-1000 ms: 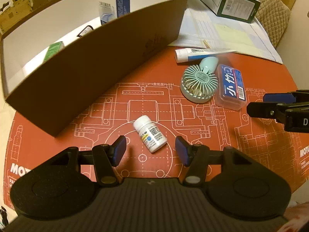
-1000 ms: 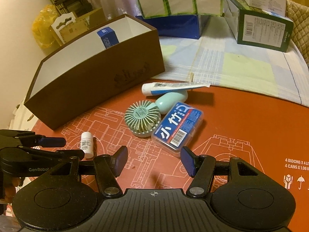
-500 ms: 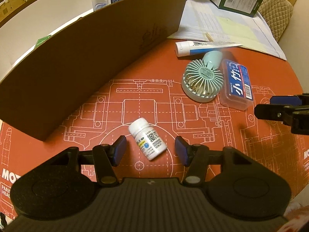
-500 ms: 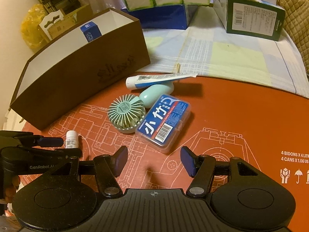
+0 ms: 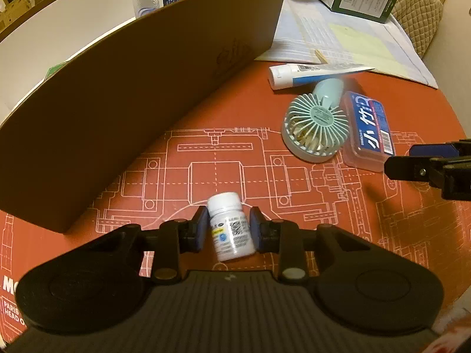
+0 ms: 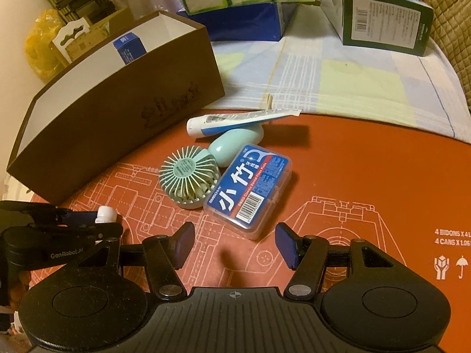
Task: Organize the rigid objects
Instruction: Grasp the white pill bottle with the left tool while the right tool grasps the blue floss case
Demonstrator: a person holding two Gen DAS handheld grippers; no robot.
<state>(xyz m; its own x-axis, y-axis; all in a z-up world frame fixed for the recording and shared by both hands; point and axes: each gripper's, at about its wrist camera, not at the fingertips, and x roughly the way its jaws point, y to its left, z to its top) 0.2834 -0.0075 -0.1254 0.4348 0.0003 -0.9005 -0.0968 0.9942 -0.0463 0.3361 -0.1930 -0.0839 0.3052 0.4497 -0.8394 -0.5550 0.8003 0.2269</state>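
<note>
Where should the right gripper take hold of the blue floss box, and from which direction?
Across its two long sides, near the barcode end. The floss box lies flat with that end toward the open right gripper; the fan seems to touch one long side, so space there is tight.

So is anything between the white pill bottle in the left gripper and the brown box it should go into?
Only the brown box's own tall front wall. The left gripper is shut on the pill bottle, and the red mat between them is bare, so it must lift over the rim.

left gripper [image 5: 227, 229] fingers seemingly clamped, right gripper [image 6: 235, 244] fingers spread wide
</note>
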